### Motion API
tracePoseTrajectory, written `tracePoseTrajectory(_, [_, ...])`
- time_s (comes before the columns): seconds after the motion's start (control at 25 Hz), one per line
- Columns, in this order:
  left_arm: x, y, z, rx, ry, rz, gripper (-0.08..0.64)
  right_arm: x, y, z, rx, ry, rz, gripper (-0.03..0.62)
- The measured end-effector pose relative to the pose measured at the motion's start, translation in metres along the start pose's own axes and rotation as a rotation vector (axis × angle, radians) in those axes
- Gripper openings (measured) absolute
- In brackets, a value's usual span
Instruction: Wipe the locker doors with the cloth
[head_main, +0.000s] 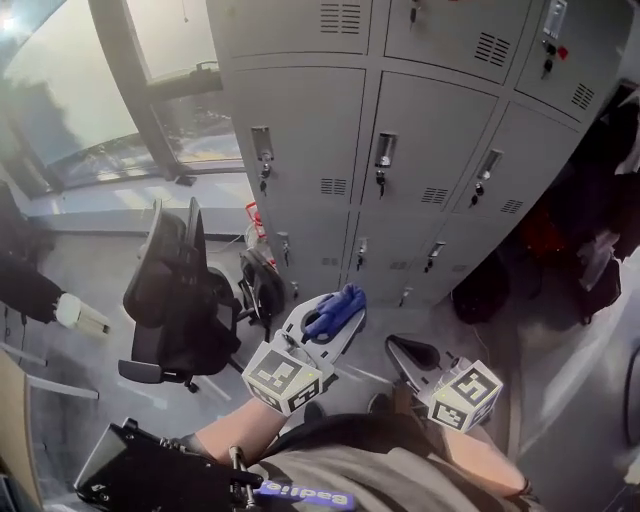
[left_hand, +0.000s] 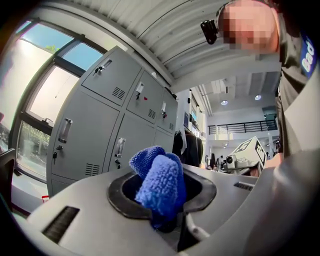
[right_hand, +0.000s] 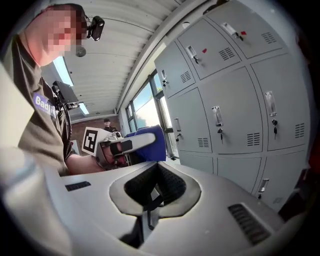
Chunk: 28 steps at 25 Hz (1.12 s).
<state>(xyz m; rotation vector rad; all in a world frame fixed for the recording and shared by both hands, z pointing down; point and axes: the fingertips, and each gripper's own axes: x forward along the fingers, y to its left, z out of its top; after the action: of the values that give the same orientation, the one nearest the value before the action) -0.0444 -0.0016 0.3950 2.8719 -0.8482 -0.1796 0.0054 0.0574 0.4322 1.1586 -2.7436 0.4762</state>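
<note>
In front of the grey lockers (head_main: 430, 150), my left gripper (head_main: 335, 312) has its jaws clamped on the blue cloth (head_main: 338, 308), bunched up and sticking out past the tips, not touching any door. My right gripper (head_main: 412, 352) sits just beside it, lower, jaws pressed together with nothing between them. Writing: white letters on the blue strap (head_main: 305, 495) at my chest, cut off, can't read in full; locker doors carry no readable labels. One key at top right has a red tag (head_main: 563, 52). Open floor straight ahead to the lower doors. A black office chair (head_main: 175, 300) and a dark bag (head_main: 262, 285) crowd the left side by the window (head_main: 60, 100); dark clothes (head_main: 600, 230) hang against the lockers' right edge. Someone's dark sleeve (head_main: 28, 290) shows far left.
</note>
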Motion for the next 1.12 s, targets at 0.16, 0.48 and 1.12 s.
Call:
tracePoseTrajectory(0.16, [-0.008, -0.015, 0.02, -0.005, -0.026, 0.016, 0.126, -0.01, 0.0, 0.01, -0.018, -0.051, 0.011, 0.005])
tracePoseTrajectory(0.48, [0.006, -0.052, 0.03, 0.016, -0.036, -0.009, 0.124, -0.044, -0.016, 0.033, -0.057, -0.162, 0.009, 0.005])
tracePoseTrajectory(1.12, [0.039, -0.093, 0.025, -0.01, -0.039, -0.066, 0.126, -0.083, -0.039, 0.019, -0.032, -0.146, -0.016, 0.005])
